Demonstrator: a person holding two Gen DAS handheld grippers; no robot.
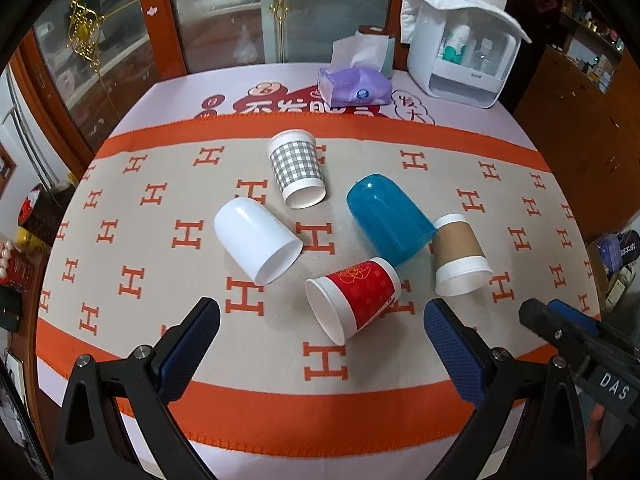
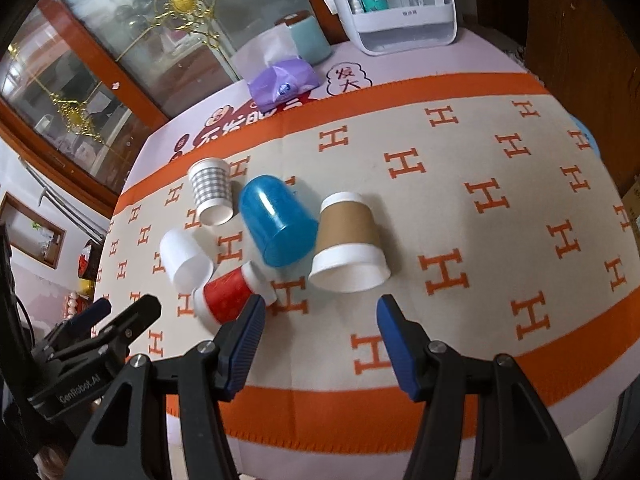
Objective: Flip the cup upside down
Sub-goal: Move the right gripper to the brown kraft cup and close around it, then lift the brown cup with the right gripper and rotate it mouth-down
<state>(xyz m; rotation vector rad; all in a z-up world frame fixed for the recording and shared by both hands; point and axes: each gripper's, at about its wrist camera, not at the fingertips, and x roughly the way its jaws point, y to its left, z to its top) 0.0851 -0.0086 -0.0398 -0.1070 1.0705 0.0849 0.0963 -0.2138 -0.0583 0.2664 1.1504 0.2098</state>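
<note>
The left gripper point(image 1: 322, 320) hangs wide open over the near edge of the cloth, gripping nothing, its 2 blue pads clear of every cup. From left to right, 5 cups lie on their sides: white cup point(image 1: 256, 240), checked cup point(image 1: 298, 168), red cup point(image 1: 352, 300) nearest, blue cup point(image 1: 386, 218), brown cup point(image 1: 460, 256). The right gripper point(image 2: 320, 320) is also spread wide and empty, just short of the brown cup's rim.

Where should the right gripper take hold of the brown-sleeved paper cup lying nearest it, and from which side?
Probably across the sleeve of the brown-sleeved paper cup, closing the right gripper from above. The cup lies on its side, mouth toward the camera; its far side sits close to the blue cup.
</note>
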